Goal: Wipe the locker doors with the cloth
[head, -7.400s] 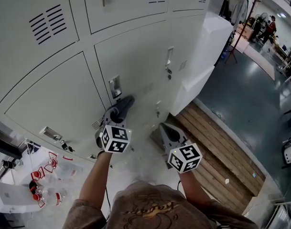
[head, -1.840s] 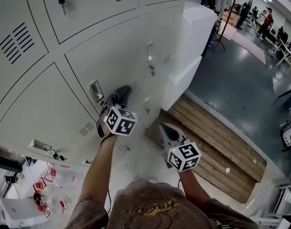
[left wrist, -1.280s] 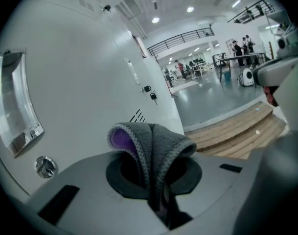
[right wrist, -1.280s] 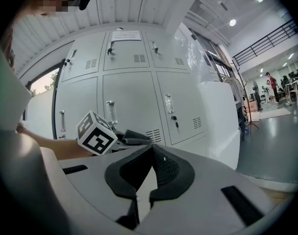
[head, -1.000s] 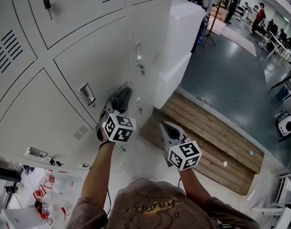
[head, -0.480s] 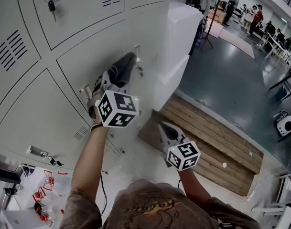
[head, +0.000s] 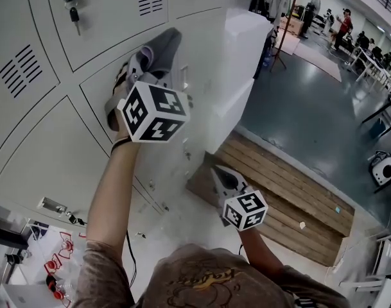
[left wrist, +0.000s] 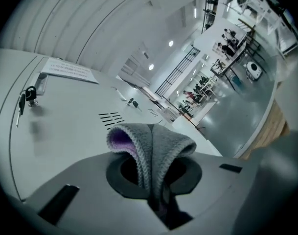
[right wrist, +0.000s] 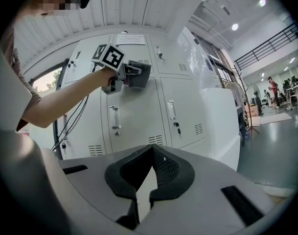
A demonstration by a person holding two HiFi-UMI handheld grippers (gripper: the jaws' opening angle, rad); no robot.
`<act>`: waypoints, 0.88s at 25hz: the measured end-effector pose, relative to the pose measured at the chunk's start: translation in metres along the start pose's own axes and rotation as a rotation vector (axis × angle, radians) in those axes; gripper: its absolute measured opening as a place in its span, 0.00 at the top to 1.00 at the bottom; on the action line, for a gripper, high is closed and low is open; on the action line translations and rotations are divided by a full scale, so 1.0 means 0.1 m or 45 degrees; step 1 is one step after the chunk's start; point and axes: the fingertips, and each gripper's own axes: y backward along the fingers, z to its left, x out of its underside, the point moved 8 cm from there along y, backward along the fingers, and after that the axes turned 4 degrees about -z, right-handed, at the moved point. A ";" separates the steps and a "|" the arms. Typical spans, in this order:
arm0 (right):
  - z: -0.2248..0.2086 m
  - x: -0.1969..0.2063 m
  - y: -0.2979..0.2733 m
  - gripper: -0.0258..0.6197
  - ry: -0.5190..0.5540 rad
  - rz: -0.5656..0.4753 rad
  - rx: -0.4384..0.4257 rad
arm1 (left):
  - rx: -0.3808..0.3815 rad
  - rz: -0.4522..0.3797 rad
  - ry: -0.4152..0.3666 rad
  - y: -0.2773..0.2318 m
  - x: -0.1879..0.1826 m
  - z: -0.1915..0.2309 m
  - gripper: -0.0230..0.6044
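The grey lockers (head: 47, 127) fill the left of the head view. My left gripper (head: 150, 56) is raised high and shut on a folded grey cloth (head: 162, 47), which lies against a locker door just under the seam of the door above. In the left gripper view the cloth (left wrist: 156, 148) bulges out between the shut jaws, purple on its inner fold. The right gripper view shows the cloth (right wrist: 140, 75) pressed flat on the door (right wrist: 134, 111). My right gripper (head: 221, 177) hangs low, away from the lockers, shut on nothing.
A key (head: 74, 14) hangs from a lock on the upper door. A white block (head: 246, 50) stands at the lockers' right end, with a wooden pallet (head: 291, 185) on the floor beside it. Bottles (head: 54, 287) lie at bottom left. People stand far off.
My left gripper has carried the cloth up the locker door, from beside the latch to near the door's top. The right gripper has barely moved.
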 end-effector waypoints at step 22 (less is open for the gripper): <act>-0.12 0.05 0.00 0.96 -0.026 -0.002 0.043 | 0.041 0.185 0.110 -0.28 0.25 -0.11 0.90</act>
